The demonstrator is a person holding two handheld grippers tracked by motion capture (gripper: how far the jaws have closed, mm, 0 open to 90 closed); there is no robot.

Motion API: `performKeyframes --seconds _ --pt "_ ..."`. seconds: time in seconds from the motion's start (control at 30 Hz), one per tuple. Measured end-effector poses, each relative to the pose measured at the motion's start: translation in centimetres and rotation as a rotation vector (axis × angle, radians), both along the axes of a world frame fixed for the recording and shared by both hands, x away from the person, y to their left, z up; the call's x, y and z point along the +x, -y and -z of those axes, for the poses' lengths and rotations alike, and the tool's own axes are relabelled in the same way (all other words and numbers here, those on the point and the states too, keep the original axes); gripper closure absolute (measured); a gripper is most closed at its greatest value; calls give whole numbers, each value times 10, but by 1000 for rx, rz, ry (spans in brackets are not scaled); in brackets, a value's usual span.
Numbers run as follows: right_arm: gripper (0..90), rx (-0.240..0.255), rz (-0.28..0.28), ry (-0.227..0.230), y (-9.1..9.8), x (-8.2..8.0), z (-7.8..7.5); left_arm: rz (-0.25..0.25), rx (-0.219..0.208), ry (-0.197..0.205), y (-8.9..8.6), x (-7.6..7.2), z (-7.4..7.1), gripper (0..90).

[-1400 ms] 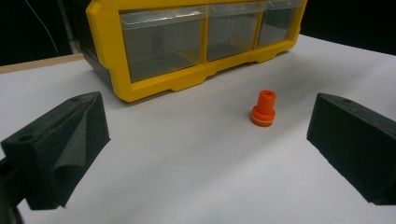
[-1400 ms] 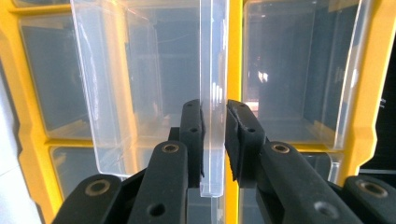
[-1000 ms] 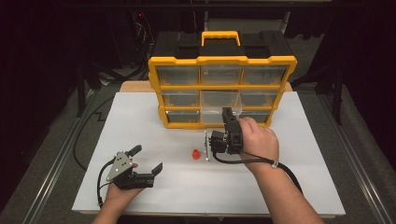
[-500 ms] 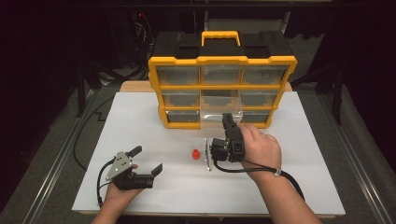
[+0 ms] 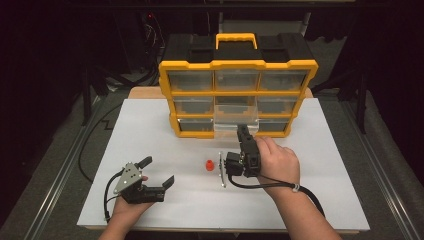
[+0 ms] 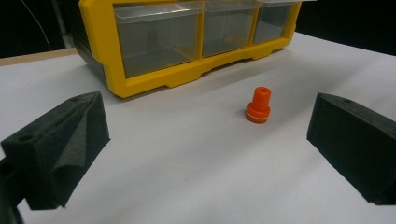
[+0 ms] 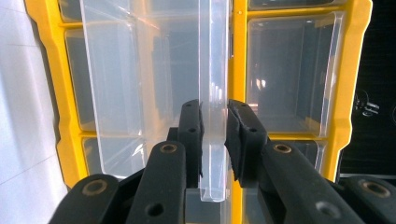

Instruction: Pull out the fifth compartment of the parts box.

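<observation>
A person sits at a white worktop (image 5: 150,130) with a pair of tongs in each hand. At the twelve o'clock end stands a yellow and black organiser (image 5: 238,95) with three rows of clear drawers. The right tongs (image 5: 243,131) are clenched on the front lip of the clear drawer (image 5: 235,126) in the middle of the bottom row, and the drawer stands pulled part way out toward six o'clock; in the right gripper view the black pads (image 7: 190,135) press the clear lip (image 7: 213,140) from both sides. A small orange plug (image 5: 210,165) stands upright on the worktop, just at nine o'clock of the right hand and apart from everything. The left tongs (image 5: 157,172) rest low on the worktop at about seven o'clock, released, jaws wide, holding nothing; in the left gripper view the orange plug (image 6: 258,106) stands well ahead of them. A thin metal piece (image 5: 221,170) lies just beside the right tongs. As a judgement, the opening of the drawer looks largely done; picking up the plug, placing it inside and shutting the drawer appear to be left.
</observation>
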State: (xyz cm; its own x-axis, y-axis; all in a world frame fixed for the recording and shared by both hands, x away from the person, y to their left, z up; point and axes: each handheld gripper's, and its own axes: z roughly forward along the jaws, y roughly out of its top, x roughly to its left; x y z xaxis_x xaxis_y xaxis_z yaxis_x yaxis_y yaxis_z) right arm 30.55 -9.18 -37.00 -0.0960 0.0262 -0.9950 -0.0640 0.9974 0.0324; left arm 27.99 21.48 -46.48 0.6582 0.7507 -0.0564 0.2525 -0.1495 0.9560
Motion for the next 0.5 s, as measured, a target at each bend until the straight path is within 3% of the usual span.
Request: performKeyframes --seconds 0.5 --pt "765 -5 11 7 -1 1 1 0 -1 4 -1 -1 -1 3"
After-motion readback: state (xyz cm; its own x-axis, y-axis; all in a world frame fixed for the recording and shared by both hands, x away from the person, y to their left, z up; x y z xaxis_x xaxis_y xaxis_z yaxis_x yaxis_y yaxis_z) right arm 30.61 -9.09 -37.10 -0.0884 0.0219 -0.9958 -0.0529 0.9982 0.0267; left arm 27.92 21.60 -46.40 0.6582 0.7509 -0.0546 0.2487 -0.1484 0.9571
